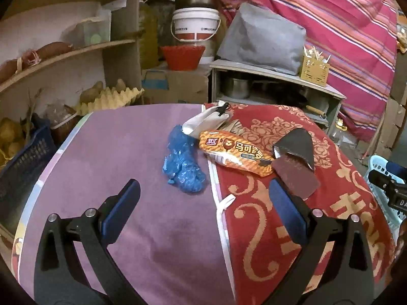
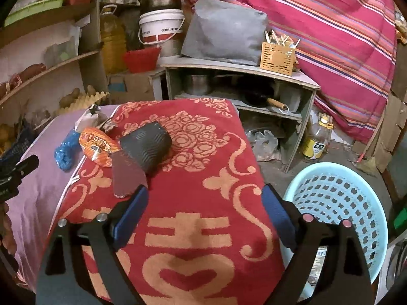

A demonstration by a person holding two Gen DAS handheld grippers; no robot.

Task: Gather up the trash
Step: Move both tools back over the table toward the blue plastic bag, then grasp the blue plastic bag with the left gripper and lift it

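Note:
Trash lies on a table covered by a purple cloth (image 1: pixel 114 139) and a red patterned towel (image 1: pixel 292 216). A crumpled blue plastic cover (image 1: pixel 182 164) rests on the purple cloth. Beside it are an orange snack wrapper (image 1: pixel 235 152), a white pouch (image 1: pixel 207 120), a dark grey wrapper (image 1: pixel 296 143) and a maroon flat piece (image 1: pixel 296 178). My left gripper (image 1: pixel 203 190) hangs open just short of the blue cover, nothing between its fingers. My right gripper (image 2: pixel 204 198) stands open over the red towel (image 2: pixel 203 178), empty, with the maroon piece (image 2: pixel 127 178) by its left finger and the grey wrapper (image 2: pixel 147 145) beyond.
A light blue perforated basket (image 2: pixel 338 208) sits on the floor right of the table. Behind stand a low shelf unit (image 2: pixel 241 76) with pots, a white bucket (image 2: pixel 160 29), a red basket (image 2: pixel 141 59) and an oil bottle (image 2: pixel 316 139). Shelves with potatoes and egg trays (image 1: pixel 109 99) line the left.

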